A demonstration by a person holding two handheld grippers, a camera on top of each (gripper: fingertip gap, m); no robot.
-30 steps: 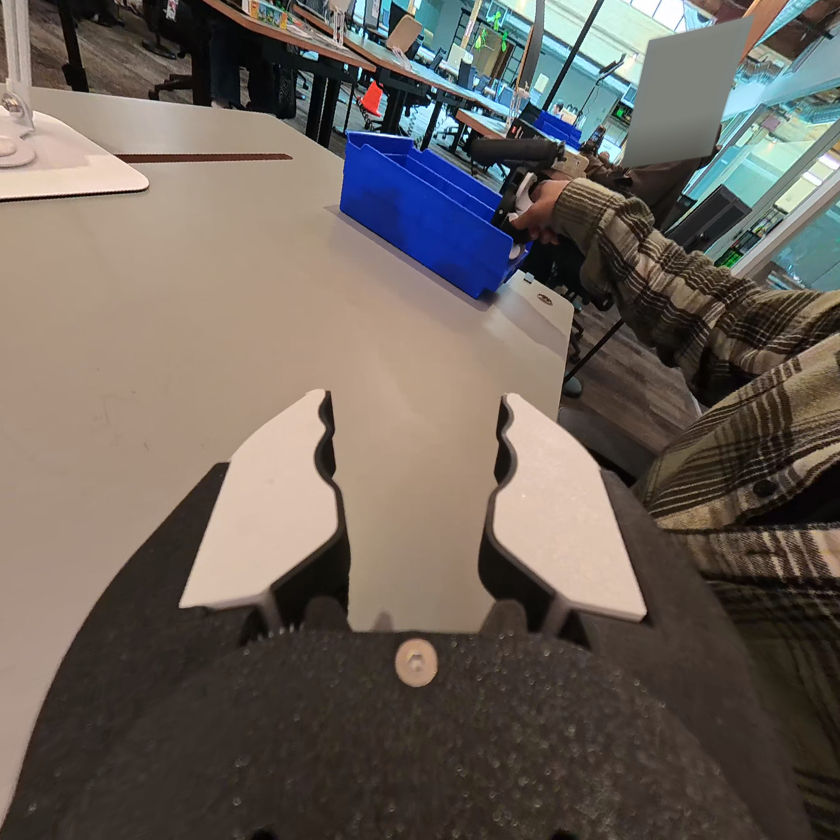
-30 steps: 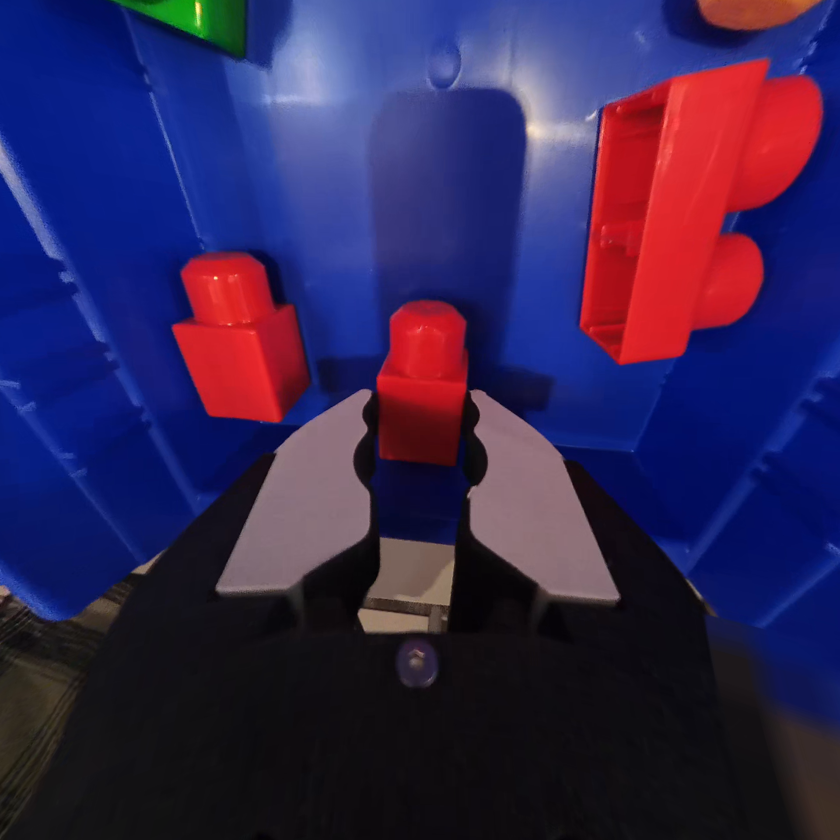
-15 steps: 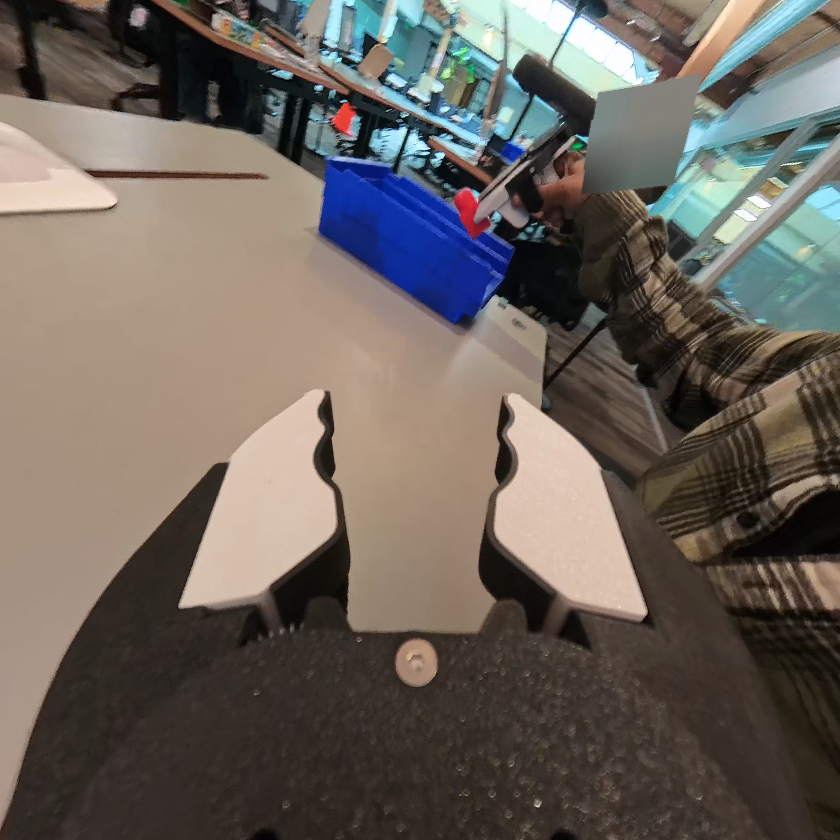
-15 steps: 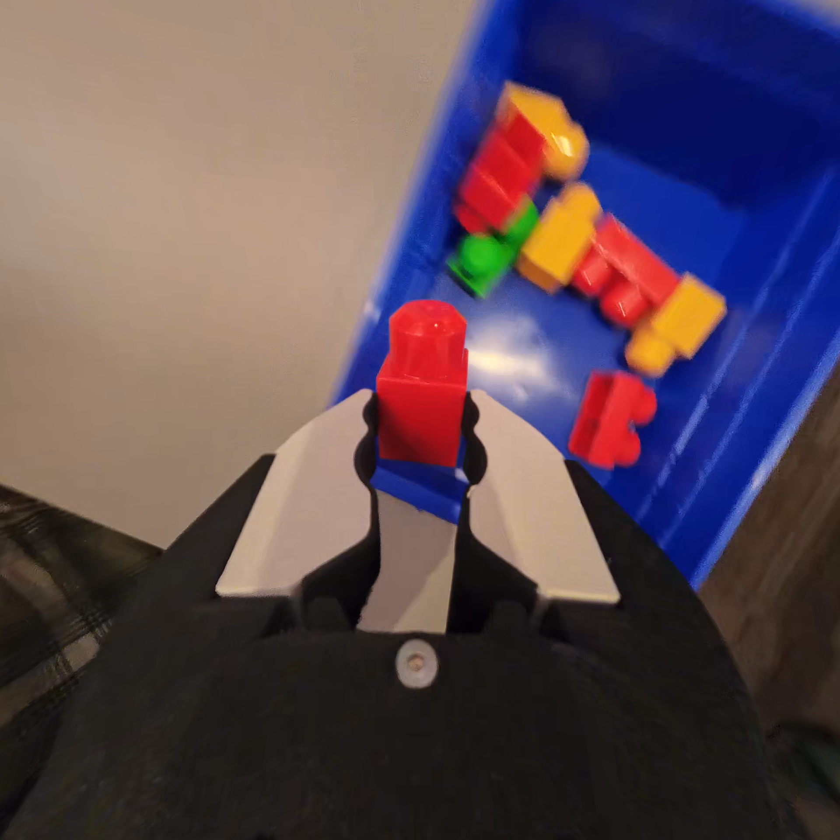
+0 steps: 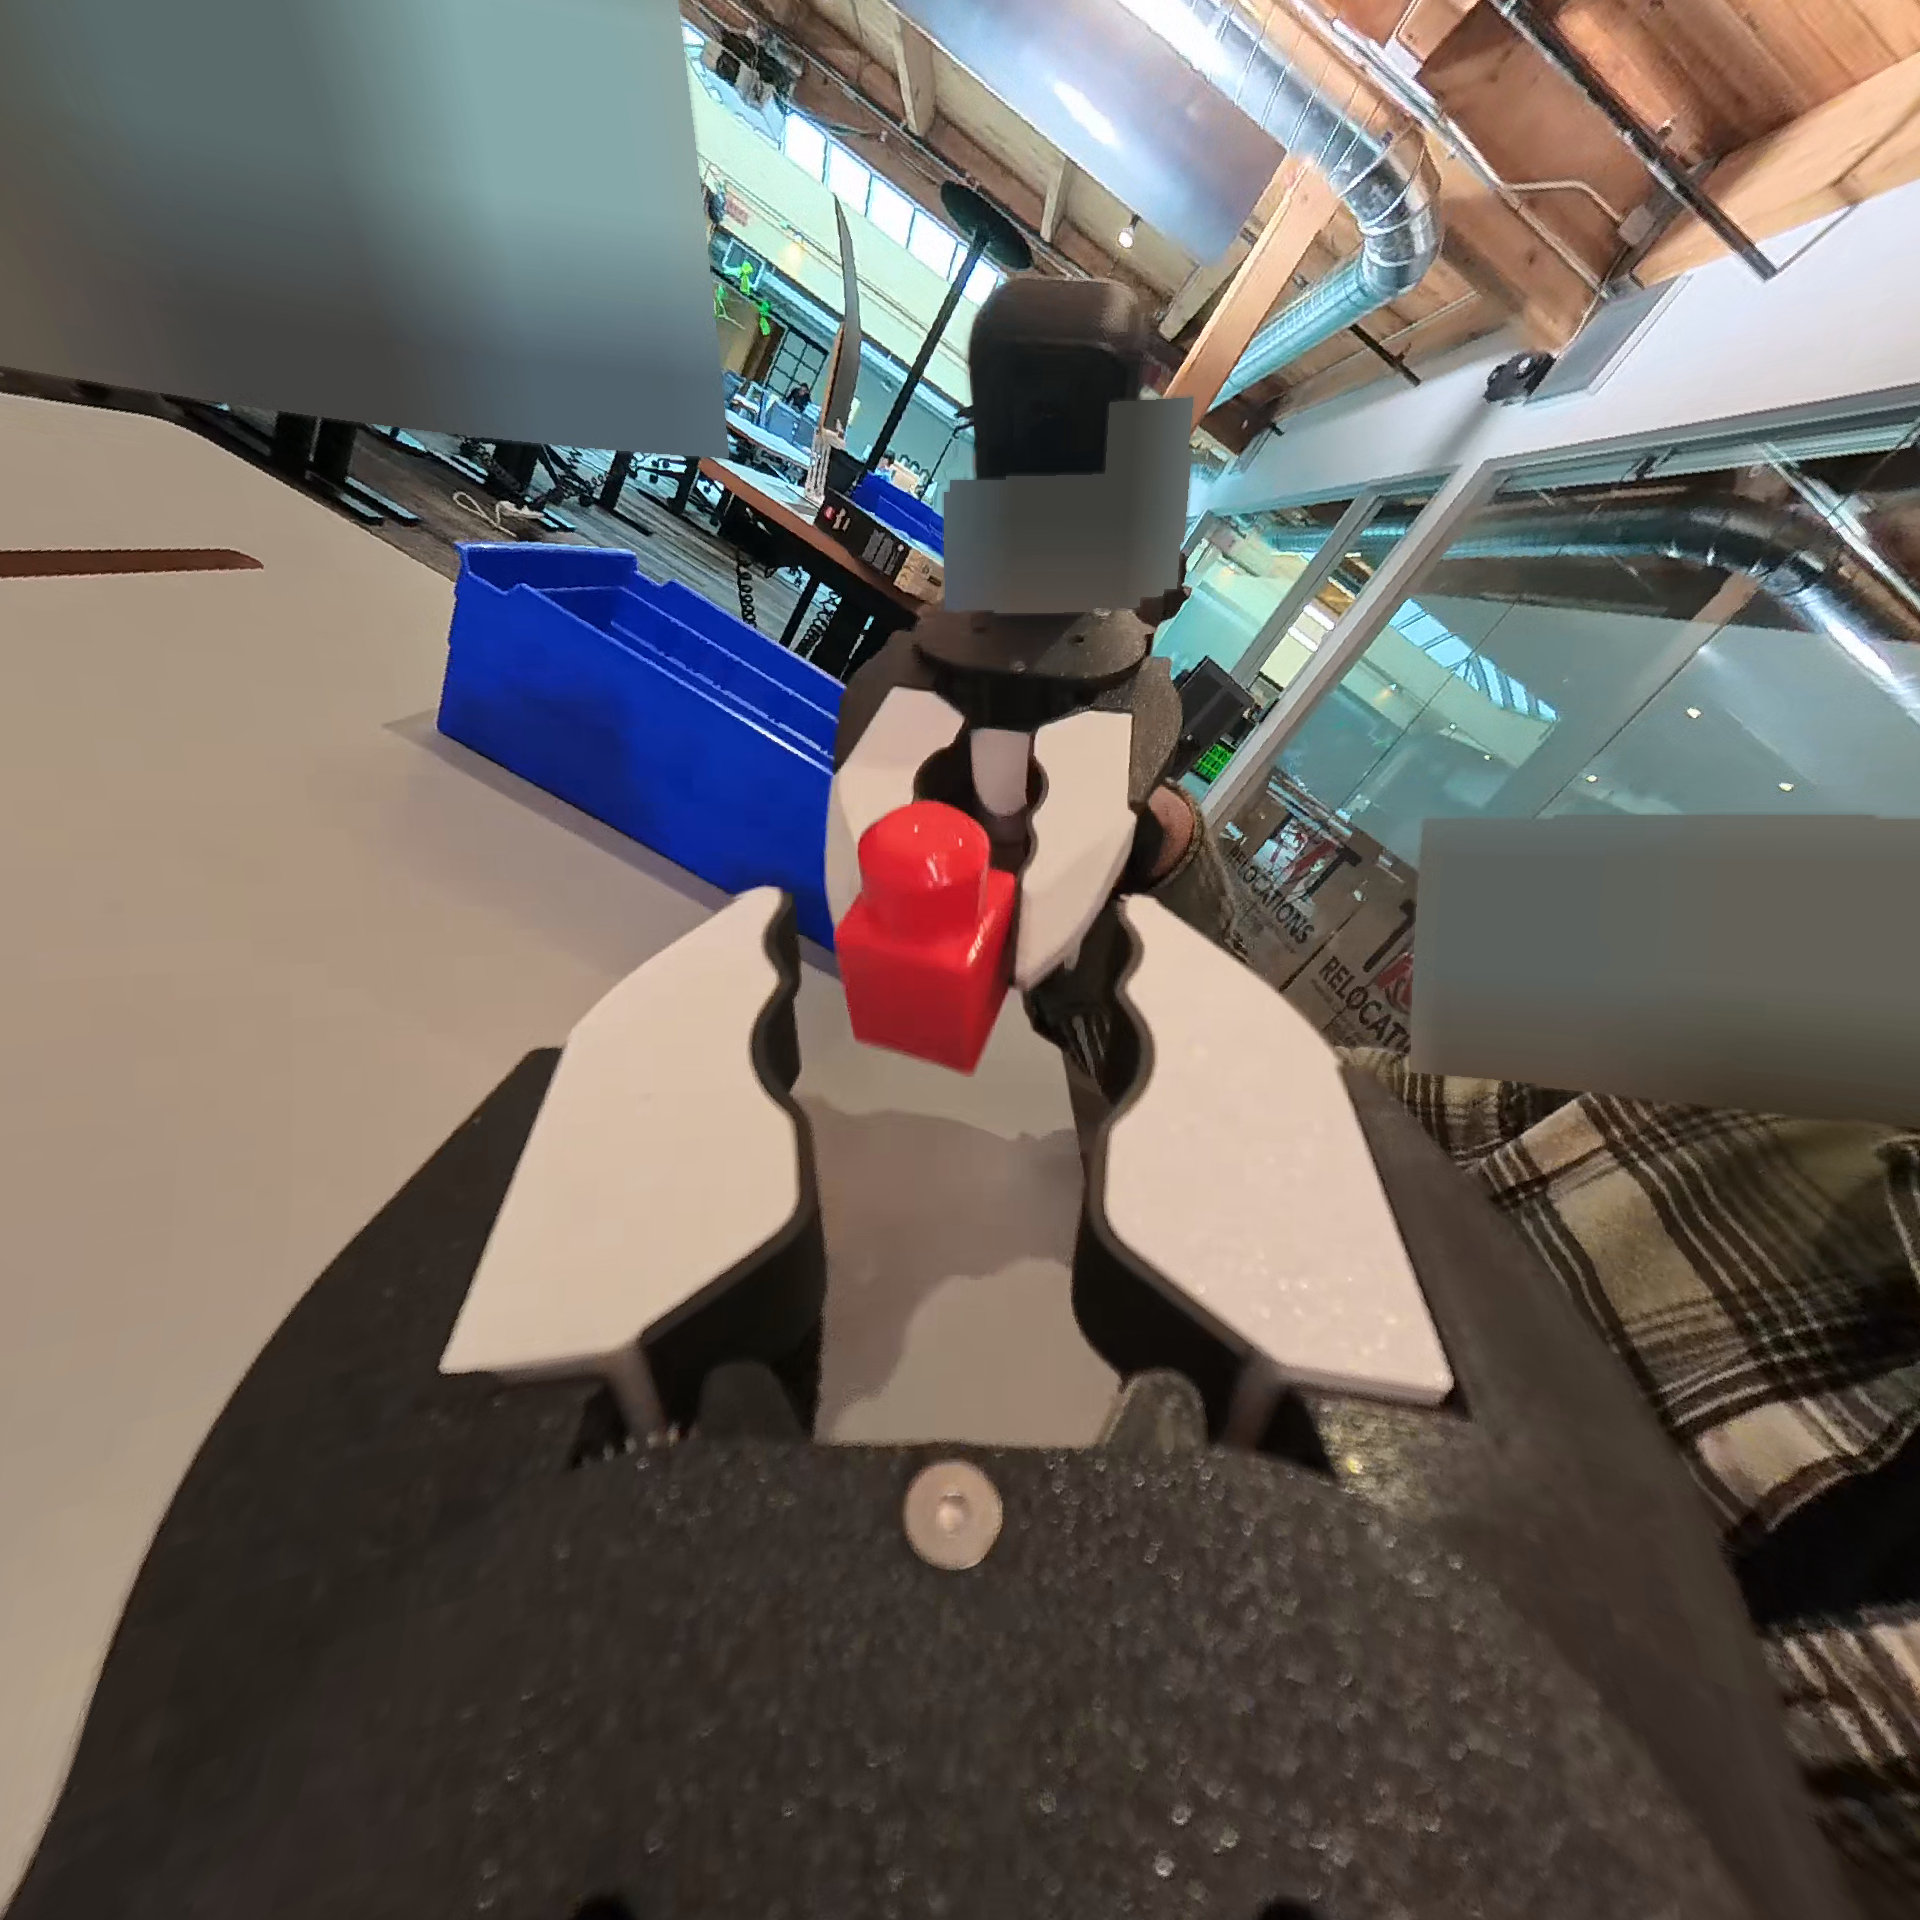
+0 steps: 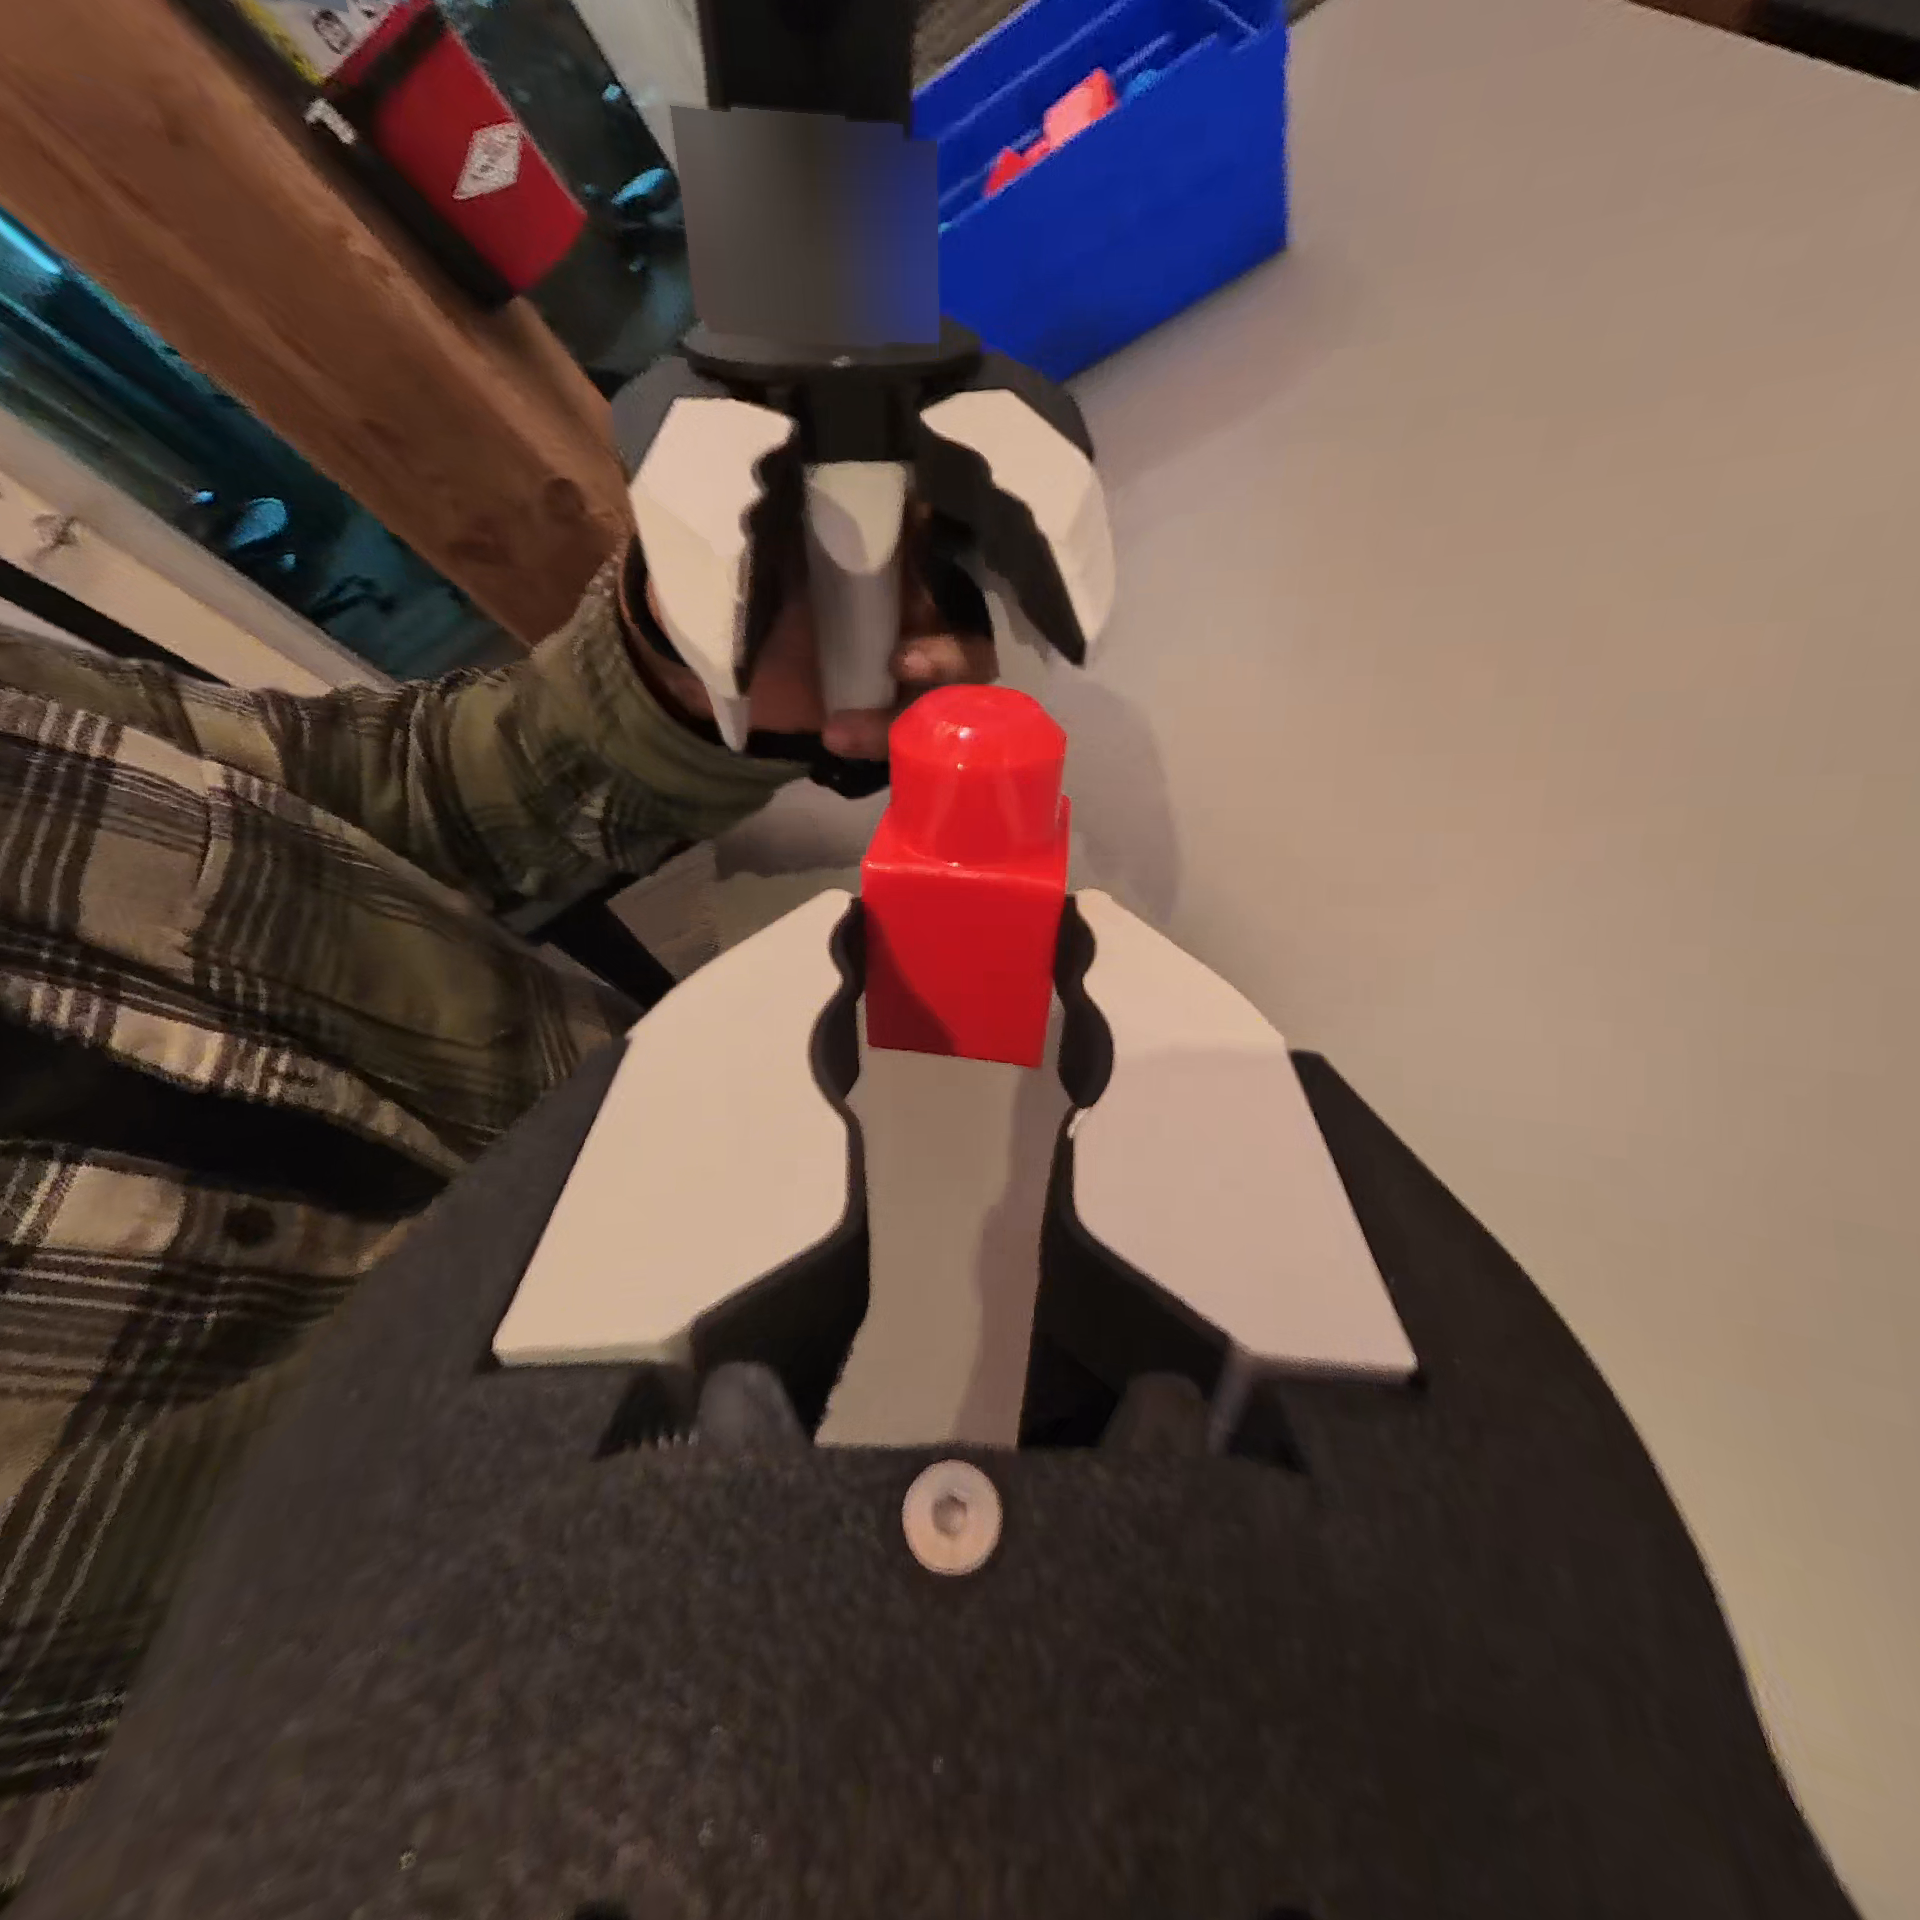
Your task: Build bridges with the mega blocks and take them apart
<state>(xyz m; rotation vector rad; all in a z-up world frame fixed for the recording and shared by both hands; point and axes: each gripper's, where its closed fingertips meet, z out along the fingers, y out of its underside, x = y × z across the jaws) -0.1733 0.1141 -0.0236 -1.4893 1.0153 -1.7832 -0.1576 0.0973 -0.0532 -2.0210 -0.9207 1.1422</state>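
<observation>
- The right tool (image 6: pixel 961 982) is clamped on a single-stud red block (image 6: pixel 964 914) by its lower sides, held in the air above the bench (image 6: pixel 1558 727) near its edge.
- The left tool (image 5: pixel 951 997) gapes wide, holding nothing, facing the block.
- Risk: the grip is shallow, so a nudge from the left tool could twist the block loose.
- A dropped block may roll off the bench edge, away from the blue bin (image 5: pixel 623 717).
</observation>
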